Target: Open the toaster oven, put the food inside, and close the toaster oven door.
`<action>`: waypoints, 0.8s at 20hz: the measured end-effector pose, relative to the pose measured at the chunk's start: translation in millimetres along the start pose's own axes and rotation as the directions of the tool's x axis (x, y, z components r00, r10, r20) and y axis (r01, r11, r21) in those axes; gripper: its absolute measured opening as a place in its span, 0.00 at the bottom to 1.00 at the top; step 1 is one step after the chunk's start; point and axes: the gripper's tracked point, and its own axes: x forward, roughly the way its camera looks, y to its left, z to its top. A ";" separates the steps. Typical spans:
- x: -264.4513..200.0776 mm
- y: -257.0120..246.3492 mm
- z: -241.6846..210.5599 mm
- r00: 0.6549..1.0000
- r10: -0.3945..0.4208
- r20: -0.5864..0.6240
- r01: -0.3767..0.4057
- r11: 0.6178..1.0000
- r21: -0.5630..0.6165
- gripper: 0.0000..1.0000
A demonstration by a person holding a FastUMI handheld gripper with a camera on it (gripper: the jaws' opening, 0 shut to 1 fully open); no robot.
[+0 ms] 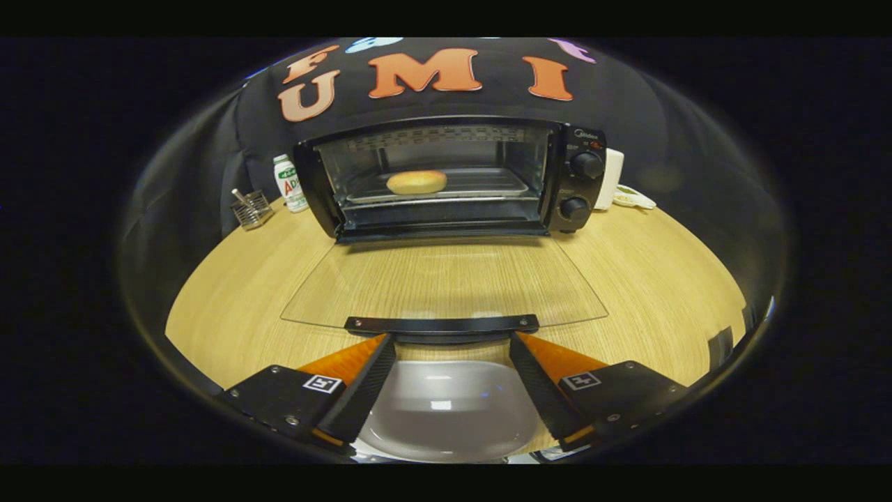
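Observation:
A black toaster oven [446,174] stands at the back of the wooden table with its glass door [446,282] folded down flat towards me. A golden bun [417,182] lies on the metal tray [488,185] inside the oven. The door's black handle [442,325] sits just ahead of my fingertips. My gripper [451,341] is open, its two fingers spread apart with nothing pressed between them. Below and between the fingers lies a white plate [449,411], bare.
A white bottle with a green label [290,183] and a small wire holder [251,208] stand left of the oven. A white object [617,183] and something pale [634,199] sit to the oven's right. The round wooden table [662,279] spreads on both sides of the door.

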 end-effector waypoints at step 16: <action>-41.4 -0.1 113.3 0.972 0.014 0.235 -0.028 0.998 0.055 0.99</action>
